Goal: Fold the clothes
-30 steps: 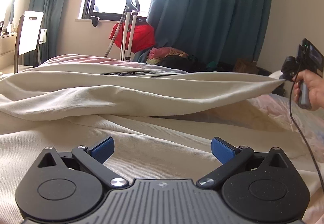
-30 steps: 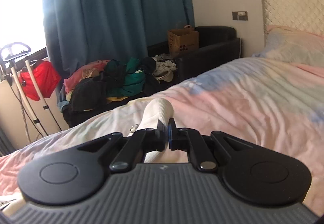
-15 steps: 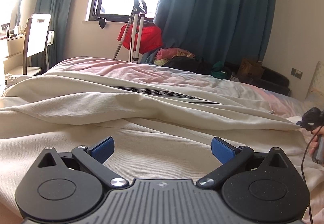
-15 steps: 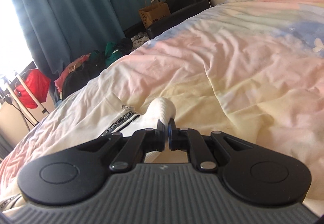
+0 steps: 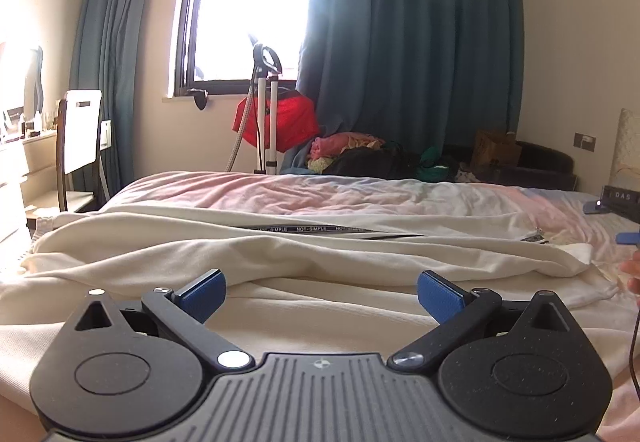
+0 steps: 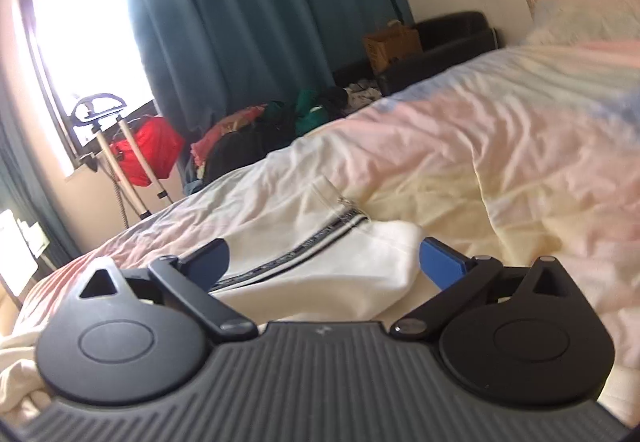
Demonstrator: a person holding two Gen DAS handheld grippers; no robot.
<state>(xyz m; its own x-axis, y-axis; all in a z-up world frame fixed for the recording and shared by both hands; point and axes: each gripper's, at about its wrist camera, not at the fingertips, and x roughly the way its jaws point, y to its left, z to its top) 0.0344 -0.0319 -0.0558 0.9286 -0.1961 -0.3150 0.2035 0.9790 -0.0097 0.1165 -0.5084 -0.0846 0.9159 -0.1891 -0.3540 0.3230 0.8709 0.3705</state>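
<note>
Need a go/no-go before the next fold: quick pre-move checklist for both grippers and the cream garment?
1. Right gripper free of cloth: ok, jaws opening, pads clear of the cuff.
2. Left gripper empty: ok, open, nothing gripped.
3. Cream garment resting on the bed: ok.
4. Garment flat: not ok, long ridges and folds.
5. Sleeve cuff laid over the body: ok.
6. Near hem position: cannot tell, hidden by the gripper.

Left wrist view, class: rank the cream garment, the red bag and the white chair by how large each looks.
1. cream garment, though nearness to the camera inflates it.
2. red bag.
3. white chair; close to the bag, so that order is unsure.
</note>
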